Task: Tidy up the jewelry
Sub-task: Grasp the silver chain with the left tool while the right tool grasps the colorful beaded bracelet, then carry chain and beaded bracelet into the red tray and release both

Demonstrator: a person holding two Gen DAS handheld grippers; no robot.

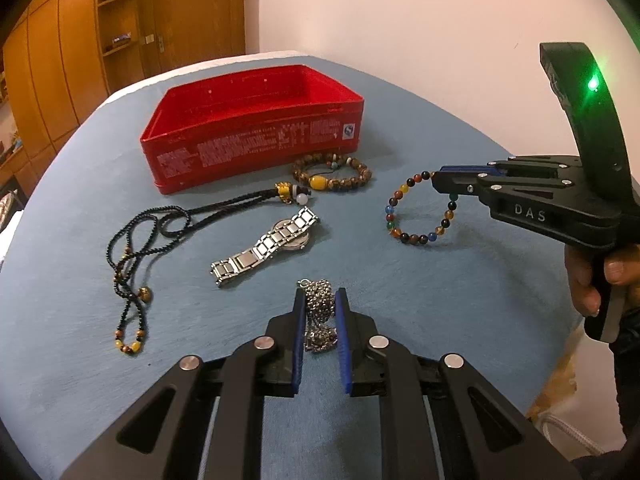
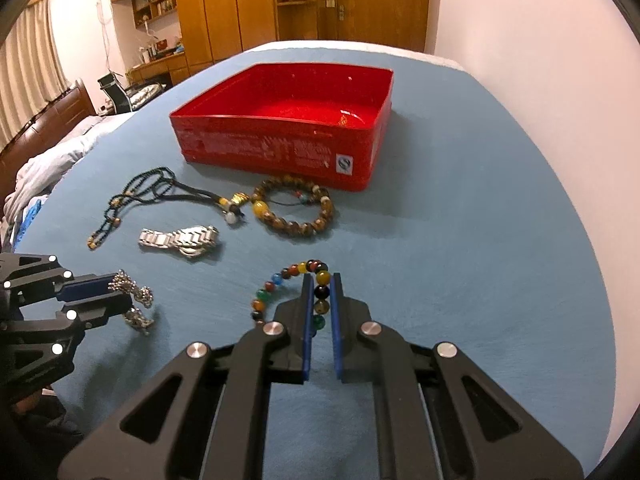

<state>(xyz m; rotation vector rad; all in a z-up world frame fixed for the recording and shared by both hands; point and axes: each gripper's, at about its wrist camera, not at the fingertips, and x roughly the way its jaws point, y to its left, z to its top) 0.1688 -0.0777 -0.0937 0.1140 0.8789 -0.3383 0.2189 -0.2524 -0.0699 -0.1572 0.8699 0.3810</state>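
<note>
My left gripper (image 1: 320,295) is shut on a bunched silver chain (image 1: 319,310), which shows between its blue pads. From the right wrist view the left gripper (image 2: 122,292) comes in from the left, and the chain (image 2: 141,295) droops from it to the blue cloth. My right gripper (image 2: 321,280) is shut on a multi-coloured bead bracelet (image 2: 276,280). In the left wrist view the right gripper (image 1: 436,181) holds that bracelet (image 1: 394,216) by its top, and the loop hangs below. An open red box (image 1: 256,148) (image 2: 280,148) stands behind, nothing visible inside it.
On the blue cloth (image 1: 440,300) lie a brown bead bracelet (image 1: 362,172) (image 2: 296,226), a silver watch (image 1: 272,244) (image 2: 180,238) and a black beaded necklace (image 1: 224,204) (image 2: 160,184). A hand (image 1: 592,280) grips the right tool. Wooden cupboards stand beyond.
</note>
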